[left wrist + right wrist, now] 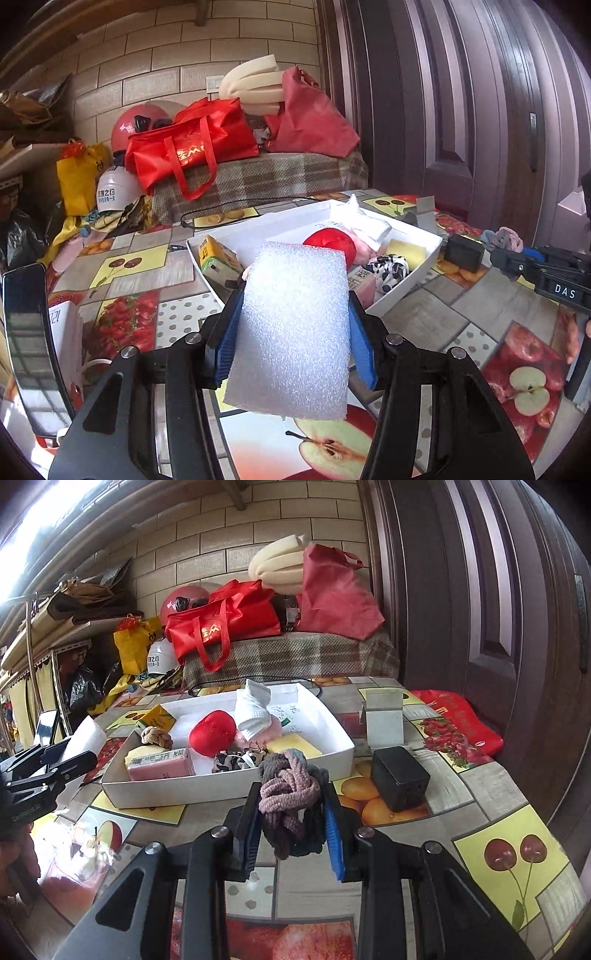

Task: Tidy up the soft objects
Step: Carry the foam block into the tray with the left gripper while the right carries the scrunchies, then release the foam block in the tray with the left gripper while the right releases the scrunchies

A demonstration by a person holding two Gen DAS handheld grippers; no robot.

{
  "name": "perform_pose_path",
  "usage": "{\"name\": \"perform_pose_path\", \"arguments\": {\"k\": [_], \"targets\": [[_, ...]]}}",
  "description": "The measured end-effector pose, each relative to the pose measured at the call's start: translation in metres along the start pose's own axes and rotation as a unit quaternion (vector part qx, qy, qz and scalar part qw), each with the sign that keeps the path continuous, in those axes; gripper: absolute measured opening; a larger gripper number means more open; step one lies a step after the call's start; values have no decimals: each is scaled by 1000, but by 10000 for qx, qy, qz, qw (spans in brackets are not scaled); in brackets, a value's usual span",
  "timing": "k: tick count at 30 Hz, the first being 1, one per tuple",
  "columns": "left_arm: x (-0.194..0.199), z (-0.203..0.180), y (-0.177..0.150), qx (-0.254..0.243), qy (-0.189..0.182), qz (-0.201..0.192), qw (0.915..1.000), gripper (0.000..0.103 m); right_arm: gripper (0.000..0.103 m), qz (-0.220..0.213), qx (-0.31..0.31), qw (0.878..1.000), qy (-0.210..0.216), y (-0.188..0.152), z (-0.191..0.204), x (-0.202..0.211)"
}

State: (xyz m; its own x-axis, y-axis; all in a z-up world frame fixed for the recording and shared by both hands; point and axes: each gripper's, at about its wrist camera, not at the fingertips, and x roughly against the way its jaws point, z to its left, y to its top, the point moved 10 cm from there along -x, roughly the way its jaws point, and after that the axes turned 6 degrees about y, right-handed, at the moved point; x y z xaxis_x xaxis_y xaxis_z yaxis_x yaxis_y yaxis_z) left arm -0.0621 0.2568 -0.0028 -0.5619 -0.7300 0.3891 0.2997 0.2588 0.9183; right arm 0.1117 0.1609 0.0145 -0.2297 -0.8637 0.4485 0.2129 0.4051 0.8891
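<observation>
1. Two soft items are in hand, one per claw, both held above the fruit-print tablecloth point(491, 786) short of the white tray point(229, 790).

2. White foam sheet point(291, 328): clamped between the blue pads point(231, 332) of the left gripper point(295, 332). The sheet stands upright, rising well past the fingertips and hanging a little below them. Judged very light, springy and easily dented; the pads take it by its two side edges at mid-height, which looks a sound place to grip, since a hold nearer a corner would likely let it swing or bend.

3. Knotted hair tie point(290, 797), pink, grey and dark strands: pinched in the right gripper point(291, 812), whose jaws are drawn close together on it. The knot bulges above the fingertips and a loop droops below. Judged light, squashy and non-slip; the thick knot is the best purchase, as a single strand could stretch and slide out.

4. White tray: just ahead of both claws, already holding a red plush ball point(212, 733), a white cloth point(251, 710), a yellow sponge point(293, 746) and a pink pack point(160, 766). Free room looks scarce toward its near edge.
</observation>
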Motion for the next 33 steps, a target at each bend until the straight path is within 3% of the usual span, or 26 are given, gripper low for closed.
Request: {"name": "perform_pose_path", "arguments": {"k": [10, 19, 27, 30, 33], "targets": [[-28, 6, 10, 231, 140, 127, 9996, 53, 30, -88, 65, 9999, 56, 15, 11, -24], [-64, 10, 23, 375, 188, 217, 9989, 53, 31, 139, 122, 9995, 258, 31, 33, -79], [-103, 15, 31, 542, 51, 465, 9974, 53, 30, 609, 432, 9923, 990, 29, 72, -118], [-117, 15, 30, 558, -3, 657, 9963, 53, 30, 850, 436, 9911, 930, 27, 73, -133], [-121, 15, 29, 598, -26, 720, 9956, 53, 30, 791, 169, 9957, 446, 36, 50, -147]]}}
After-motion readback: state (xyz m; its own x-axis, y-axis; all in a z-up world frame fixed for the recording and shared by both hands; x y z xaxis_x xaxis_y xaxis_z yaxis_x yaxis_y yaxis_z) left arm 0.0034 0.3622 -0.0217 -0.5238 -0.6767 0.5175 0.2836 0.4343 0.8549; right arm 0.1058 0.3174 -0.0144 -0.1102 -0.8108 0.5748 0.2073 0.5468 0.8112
